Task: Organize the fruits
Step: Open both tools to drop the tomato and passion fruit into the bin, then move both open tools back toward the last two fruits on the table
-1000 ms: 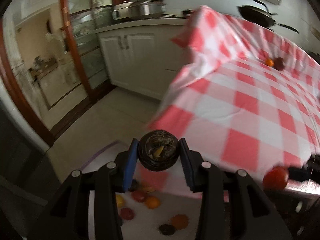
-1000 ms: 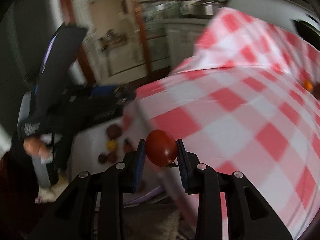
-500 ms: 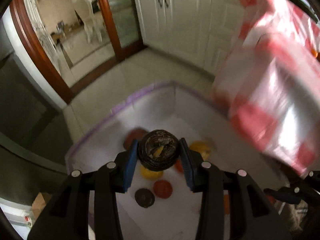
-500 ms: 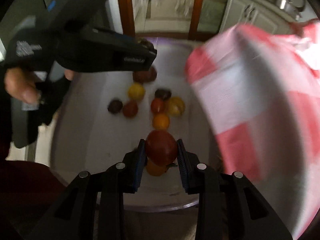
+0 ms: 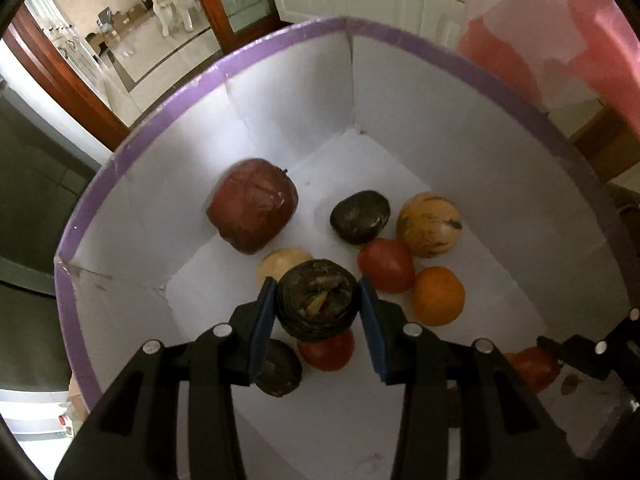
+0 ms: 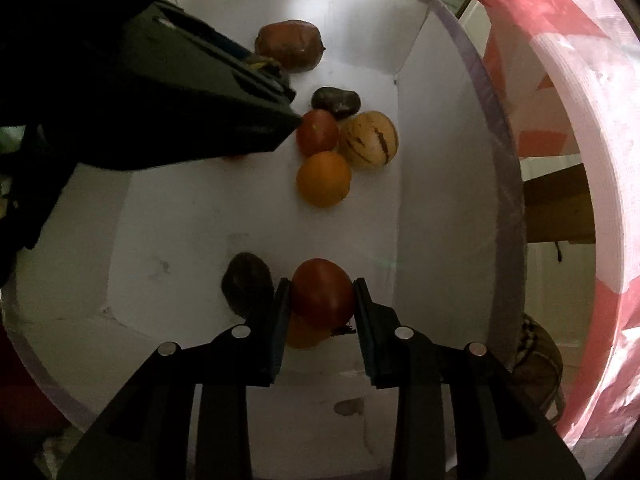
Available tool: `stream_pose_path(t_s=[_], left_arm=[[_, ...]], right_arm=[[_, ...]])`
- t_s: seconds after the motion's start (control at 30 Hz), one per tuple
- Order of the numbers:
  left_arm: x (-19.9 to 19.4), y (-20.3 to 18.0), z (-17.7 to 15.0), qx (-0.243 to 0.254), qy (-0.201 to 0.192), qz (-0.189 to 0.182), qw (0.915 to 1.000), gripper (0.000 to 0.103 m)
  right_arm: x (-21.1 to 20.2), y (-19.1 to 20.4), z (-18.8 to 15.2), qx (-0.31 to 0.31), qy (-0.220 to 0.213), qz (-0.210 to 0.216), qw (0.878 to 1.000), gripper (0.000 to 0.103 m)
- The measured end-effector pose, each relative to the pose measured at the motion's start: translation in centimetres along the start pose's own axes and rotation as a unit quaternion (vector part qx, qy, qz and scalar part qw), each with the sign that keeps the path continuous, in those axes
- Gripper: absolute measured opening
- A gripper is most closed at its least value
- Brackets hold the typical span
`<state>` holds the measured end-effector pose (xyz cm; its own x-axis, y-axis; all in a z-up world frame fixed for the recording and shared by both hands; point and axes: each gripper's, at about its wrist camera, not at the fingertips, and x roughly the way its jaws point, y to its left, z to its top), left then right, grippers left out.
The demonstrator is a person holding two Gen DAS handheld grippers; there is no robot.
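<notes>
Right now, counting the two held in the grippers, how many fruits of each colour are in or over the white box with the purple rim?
Dark wrinkled fruits: 4, one in the left gripper
Red tomatoes: 3, one in the right gripper
Orange round fruits: 2
Yellow fruits: 2, one striped
Large red-brown fruit: 1
Total: 12

Left wrist view: moderately bright; daylight enters from the doorway (image 5: 132, 36) at 11 o'clock and lights the box (image 5: 288, 92) walls; floor there glares. Heavy fisheye bend, black vignette at all edges. Cloth (image 5: 592, 40) at 1 o'clock soft, washed out.
Right wrist view: dim; box (image 6: 448, 184) floor grey, shadow at 9 o'clock under the left gripper (image 6: 280, 92). Cloth (image 6: 568, 92) at 3 o'clock overexposed.
</notes>
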<state>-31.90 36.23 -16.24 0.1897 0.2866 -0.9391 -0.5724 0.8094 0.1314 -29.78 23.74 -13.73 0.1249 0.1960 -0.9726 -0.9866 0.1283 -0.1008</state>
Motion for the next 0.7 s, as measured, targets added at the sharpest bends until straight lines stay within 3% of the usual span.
stream_pose_path(t_s=[0.1, 0.17, 0.2, 0.37, 0.47, 0.57, 0.63, 0.67, 0.7], left_arm=[[0.2, -0.1, 0.0, 0.006, 0.003, 0.004, 1.0, 0.042], [0.3, -0.2, 0.0, 0.007, 0.004, 0.004, 1.0, 0.042], [0.3, -0.3, 0.0, 0.007, 0.007, 0.005, 0.9999, 0.043], [-1.0, -1.0, 0.5, 0.011, -0.007, 0.025, 0.9996, 0.074], [-2.2, -0.6, 1.3, 0.016, -0.025, 0.057, 0.9979, 0.083], [-3.8, 0.3, 2.2, 0.005, -0.041, 0.103, 0.9938, 0.085], [-6.4, 1.1, 3.2, -0.019, -0.083, 0.151, 0.9848, 0.085], [-8.8, 1.4, 3.7, -0.041, -0.127, 0.168, 0.9768, 0.085], [-10.2, 1.5, 4.0, -0.052, -0.151, 0.168, 0.9728, 0.085]], right_arm=[[0.0, 0.0, 0.3, -0.001, -0.005, -0.002, 1.0, 0.035], [-0.5, -0.1, 0.3, 0.0, -0.016, -0.004, 1.0, 0.049], [-0.8, -0.2, 0.2, 0.0, -0.023, -0.002, 1.0, 0.05], [-2.9, 0.0, -0.3, -0.009, -0.067, 0.006, 0.998, 0.074], [-4.8, 0.4, -0.8, -0.014, -0.093, 0.028, 0.995, 0.076], [-8.5, 0.5, -0.9, -0.02, -0.147, 0.058, 0.987, 0.076], [-12.2, 0.1, -1.5, -0.014, -0.201, 0.073, 0.977, 0.077], [-14.9, -0.8, -2.0, 0.0, -0.241, 0.082, 0.967, 0.079], [-16.5, -1.5, -2.5, 0.01, -0.268, 0.084, 0.96, 0.08]])
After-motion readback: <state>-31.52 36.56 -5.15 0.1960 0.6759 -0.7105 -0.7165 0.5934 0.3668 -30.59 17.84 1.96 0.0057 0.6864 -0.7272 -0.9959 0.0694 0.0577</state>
